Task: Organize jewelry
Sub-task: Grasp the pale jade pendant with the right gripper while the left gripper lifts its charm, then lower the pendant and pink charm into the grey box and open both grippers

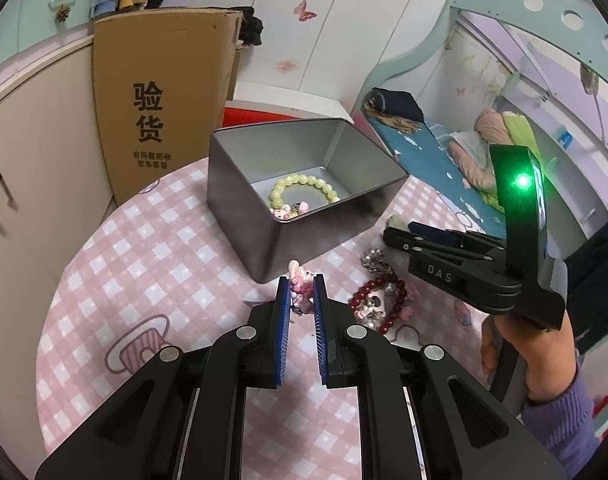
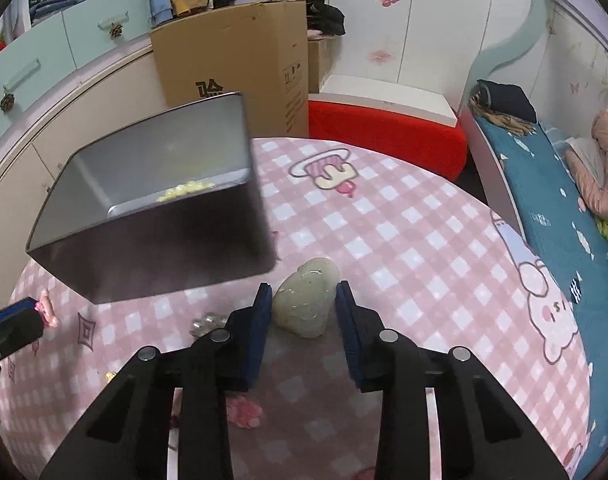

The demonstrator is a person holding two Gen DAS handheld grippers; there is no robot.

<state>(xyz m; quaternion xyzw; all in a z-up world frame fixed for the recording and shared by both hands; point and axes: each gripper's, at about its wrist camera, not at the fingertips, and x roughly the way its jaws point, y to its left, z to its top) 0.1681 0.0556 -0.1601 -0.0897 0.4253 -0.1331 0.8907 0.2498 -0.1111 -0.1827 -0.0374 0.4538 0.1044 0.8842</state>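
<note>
The left hand-held gripper [image 1: 301, 294] is clamped on a small pink-and-white cartoon charm piece [image 1: 299, 286], its blue-padded fingers [image 1: 283, 312] pressing it from both sides just above the round worktop with the pink checked cartoon cloth [image 1: 143, 248]. Directly ahead of it stands the open rectangular grey metal tin [image 1: 239, 216], resting on the cloth. Inside the tin lie a pale yellow-green beaded bracelet [image 1: 304, 192] and another small pink charm [image 1: 285, 212] at the near inner wall.

To the right of the left gripper, a dark red beaded bracelet with pink and white charms [image 1: 378, 304] lies on the cloth, with a silvery rhinestone piece [image 1: 378, 262] just beyond it.

The right hand-held gripper [image 2: 304, 306] has its jaws apart, one on each side of a pale green carved jade-like pendant [image 2: 306, 300] that lies on the cloth; the left finger seems to touch the stone, while a gap shows at the right finger. The pendant sits just beside the tin's near corner. In the left wrist view, the right hand [image 1: 532, 340] in a purple knit sleeve grips the tool's handle, where a green light [image 1: 522, 181] glows.

A tall brown cardboard box with black printed characters [image 1: 159, 92] stands behind the worktop, and a bed with a blue cover [image 2: 544, 184] lies to the right.
</note>
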